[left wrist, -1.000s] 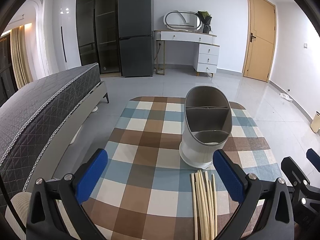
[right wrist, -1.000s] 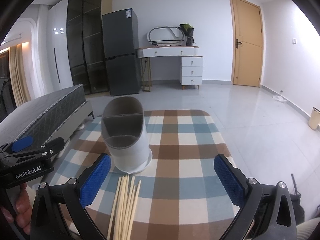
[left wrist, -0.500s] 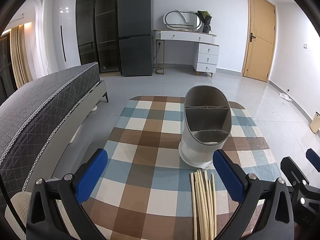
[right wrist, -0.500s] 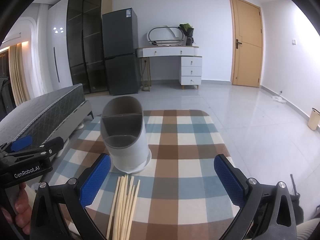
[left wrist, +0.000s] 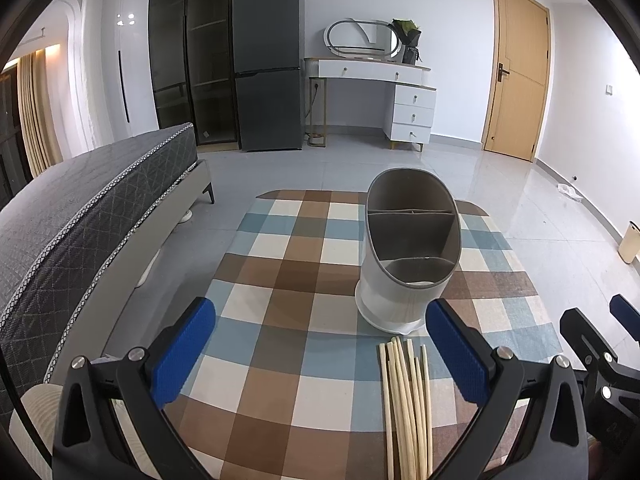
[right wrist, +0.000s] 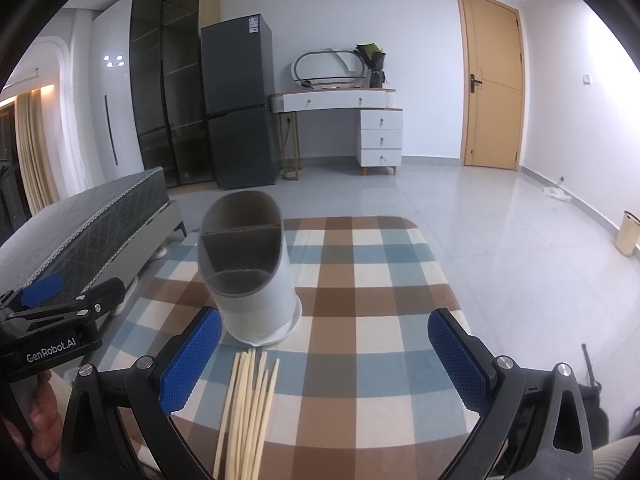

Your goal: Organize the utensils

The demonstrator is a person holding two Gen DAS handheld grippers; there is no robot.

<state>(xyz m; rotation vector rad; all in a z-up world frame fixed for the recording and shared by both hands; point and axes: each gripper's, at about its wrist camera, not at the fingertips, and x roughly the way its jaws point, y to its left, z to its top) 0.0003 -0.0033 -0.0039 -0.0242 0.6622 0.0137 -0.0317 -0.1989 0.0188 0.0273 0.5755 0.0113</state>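
Lying loose on the checked blue-and-brown tablecloth point(left wrist: 288, 320), the bundle of pale wooden chopsticks point(left wrist: 406, 396) sat untouched at six o'clock of the grey oval divided holder point(left wrist: 410, 256). Nothing had shifted over the last second: left gripper point(left wrist: 320, 356) and right gripper point(right wrist: 320, 360) still hovered, fingers wide apart, so sorting hadn't begun.

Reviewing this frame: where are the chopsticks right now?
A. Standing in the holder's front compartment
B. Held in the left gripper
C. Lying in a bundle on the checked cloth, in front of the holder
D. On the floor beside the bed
C: the chopsticks lie flat on the checked cloth just in front of the holder, and both grippers are open and hold nothing.
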